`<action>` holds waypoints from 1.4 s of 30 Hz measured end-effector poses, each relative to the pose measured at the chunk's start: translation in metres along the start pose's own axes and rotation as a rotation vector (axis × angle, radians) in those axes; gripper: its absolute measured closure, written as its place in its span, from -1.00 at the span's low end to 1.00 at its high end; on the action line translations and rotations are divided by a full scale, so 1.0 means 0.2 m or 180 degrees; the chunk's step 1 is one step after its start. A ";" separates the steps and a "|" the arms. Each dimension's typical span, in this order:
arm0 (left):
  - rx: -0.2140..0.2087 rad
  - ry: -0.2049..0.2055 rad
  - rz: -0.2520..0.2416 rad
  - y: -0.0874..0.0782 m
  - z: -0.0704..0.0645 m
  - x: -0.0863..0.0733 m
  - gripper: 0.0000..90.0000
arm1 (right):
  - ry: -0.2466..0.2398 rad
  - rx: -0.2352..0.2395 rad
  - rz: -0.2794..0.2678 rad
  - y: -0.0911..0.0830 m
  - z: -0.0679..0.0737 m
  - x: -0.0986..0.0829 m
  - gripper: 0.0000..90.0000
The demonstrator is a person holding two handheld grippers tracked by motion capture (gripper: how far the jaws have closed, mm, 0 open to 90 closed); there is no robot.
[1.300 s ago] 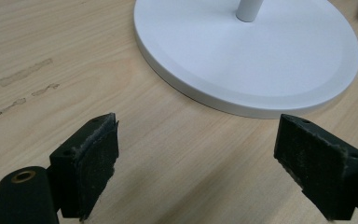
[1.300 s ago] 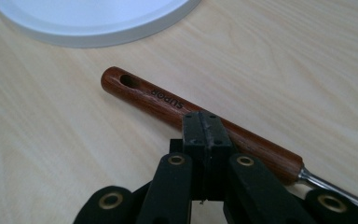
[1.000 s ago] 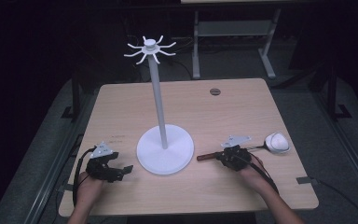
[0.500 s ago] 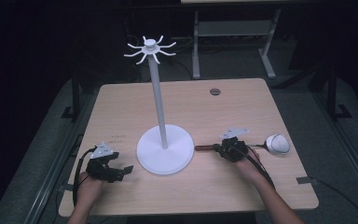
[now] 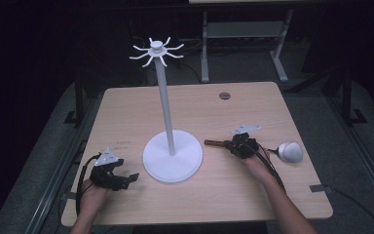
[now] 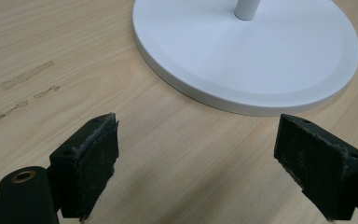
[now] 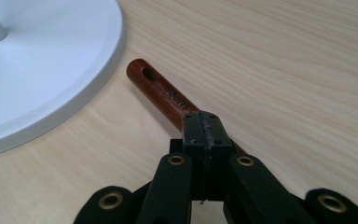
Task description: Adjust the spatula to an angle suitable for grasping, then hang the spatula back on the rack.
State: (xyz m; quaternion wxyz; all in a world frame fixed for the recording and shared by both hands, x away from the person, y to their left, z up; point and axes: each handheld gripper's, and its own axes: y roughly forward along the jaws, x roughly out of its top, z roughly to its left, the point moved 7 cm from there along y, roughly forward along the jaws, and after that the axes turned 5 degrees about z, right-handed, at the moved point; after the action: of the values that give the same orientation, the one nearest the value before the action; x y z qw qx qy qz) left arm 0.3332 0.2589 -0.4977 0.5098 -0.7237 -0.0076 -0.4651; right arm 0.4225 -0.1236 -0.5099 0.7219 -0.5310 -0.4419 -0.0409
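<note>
Jaws of my right hand-held gripper (image 7: 200,133) are clamped on a brown wooden handle (image 7: 161,93) lying on the table (image 5: 126,112), its tip just right of the white stand's base (image 5: 173,156); my left hand-held gripper (image 6: 196,163) rests wide open left of that base

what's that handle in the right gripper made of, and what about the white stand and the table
The handle looks like reddish-brown wood with a glossy varnish: it shines, carries stamped lettering and has a hanging hole at its end. The stand looks like smooth matte white plastic or painted metal; the pictures leave that open. The table shows pale wood grain, probably a laminate or veneer.
</note>
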 end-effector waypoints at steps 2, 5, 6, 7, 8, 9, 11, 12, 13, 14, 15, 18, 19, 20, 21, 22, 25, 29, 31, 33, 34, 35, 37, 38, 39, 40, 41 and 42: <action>0.0000 -0.0005 -0.0002 0.00 0.00 0.00 -0.71 | -0.0023 -0.0033 0.0009 0.01 -0.01 0.00 1.00; -0.0002 0.0001 -0.0004 0.00 0.00 0.00 -0.71 | -0.0009 -0.0100 0.0003 0.02 -0.05 0.01 1.00; -0.0002 0.0009 -0.0003 0.00 0.00 0.00 -0.71 | 0.0000 -0.0098 -0.0010 0.02 -0.06 0.01 1.00; -0.0002 0.0011 0.0002 0.00 0.00 0.00 -0.71 | -0.0015 -0.0106 0.0002 0.02 -0.06 0.01 1.00; 0.0001 0.0013 0.0007 0.01 0.00 0.00 -0.71 | -0.0031 -0.0125 0.0005 0.03 -0.07 0.01 1.00; -0.0002 0.0008 0.0009 0.01 0.00 0.00 -0.71 | -0.0019 -0.0145 0.0012 0.03 -0.08 0.01 1.00; -0.0005 0.0007 0.0008 0.01 0.00 0.00 -0.71 | 0.0021 -0.0138 0.0024 0.03 -0.08 0.00 1.00; -0.0006 0.0008 0.0013 0.01 0.00 0.00 -0.71 | 0.0027 -0.0179 0.0007 0.03 -0.10 0.01 1.00; -0.0004 0.0016 0.0018 0.01 -0.01 0.00 -0.71 | 0.0029 -0.0188 0.0005 0.03 -0.11 0.01 1.00; -0.0005 0.0021 0.0019 0.00 -0.01 0.00 -0.71 | 0.0023 -0.0203 0.0009 0.03 -0.12 0.01 1.00; -0.0003 0.0024 0.0018 0.00 -0.01 -0.01 -0.71 | 0.0063 -0.0211 -0.0007 0.03 -0.12 0.01 1.00; -0.0003 0.0037 0.0030 0.00 -0.01 -0.01 -0.71 | 0.0054 -0.0282 -0.0001 0.03 -0.15 0.01 1.00; 0.0005 0.0037 0.0021 0.00 -0.01 -0.01 -0.71 | 0.0056 -0.0308 0.0006 0.03 -0.16 0.01 1.00; 0.0005 0.0027 0.0020 0.00 -0.01 -0.02 -0.71 | 0.0083 -0.0321 -0.0002 0.03 -0.16 0.01 1.00; 0.0008 0.0004 0.0017 -0.01 -0.01 -0.02 -0.71 | 0.0084 -0.0330 0.0012 0.03 -0.17 0.01 1.00; 0.0009 -0.0002 0.0009 -0.01 -0.01 -0.02 -0.71 | 0.0098 -0.0366 0.0005 0.03 -0.17 0.01 1.00; 0.0010 0.0024 0.0023 -0.01 -0.01 -0.02 -0.71 | 0.0126 -0.0395 -0.0001 0.03 -0.19 0.00 1.00; 0.0017 0.0013 0.0019 -0.01 -0.01 -0.03 -0.71 | 0.0170 -0.0360 -0.0041 0.02 -0.19 0.01 1.00; 0.0019 0.0004 0.0014 -0.02 -0.01 -0.03 -0.71 | 0.0182 -0.0296 -0.0113 -0.02 -0.20 0.03 0.90; 0.0023 0.0009 0.0015 -0.02 -0.01 -0.03 -0.71 | 0.0163 -0.0241 -0.0100 -0.04 -0.20 0.05 0.80; 0.0022 0.0001 0.0009 -0.02 -0.01 -0.03 -0.71 | 0.0163 -0.0241 -0.0100 -0.04 -0.20 0.05 0.80; 0.0020 -0.0014 0.0007 -0.02 -0.01 -0.03 -0.71 | 0.0151 -0.0231 -0.0106 -0.06 -0.21 0.06 0.74; 0.0010 -0.0020 0.0011 -0.01 0.00 -0.03 -0.71 | 0.0136 -0.0136 -0.0048 -0.10 -0.23 0.09 0.64; 0.0010 -0.0020 0.0011 -0.01 0.00 -0.03 -0.71 | 0.0136 -0.0136 -0.0048 -0.10 -0.23 0.09 0.64; 0.0008 -0.0010 0.0022 -0.01 0.00 -0.03 -0.71 | 0.0097 -0.0108 -0.0010 -0.11 -0.24 0.10 0.61; 0.0004 -0.0013 0.0019 -0.01 0.00 -0.03 -0.71 | 0.0087 -0.0076 0.0032 -0.11 -0.26 0.11 0.56; -0.0003 -0.0024 0.0016 -0.02 -0.01 -0.03 -0.71 | 0.0083 -0.0034 0.0127 -0.11 -0.27 0.12 0.54; -0.0009 -0.0018 0.0012 -0.02 -0.01 -0.03 -0.71 | 0.0008 0.0000 0.0267 -0.11 -0.28 0.13 0.51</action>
State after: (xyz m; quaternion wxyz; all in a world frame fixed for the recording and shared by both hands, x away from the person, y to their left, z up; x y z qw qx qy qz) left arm 0.3273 0.2616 -0.4989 0.5096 -0.7257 -0.0071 -0.4621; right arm 0.4610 -0.1677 -0.4786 0.7235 -0.5490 -0.4184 -0.0112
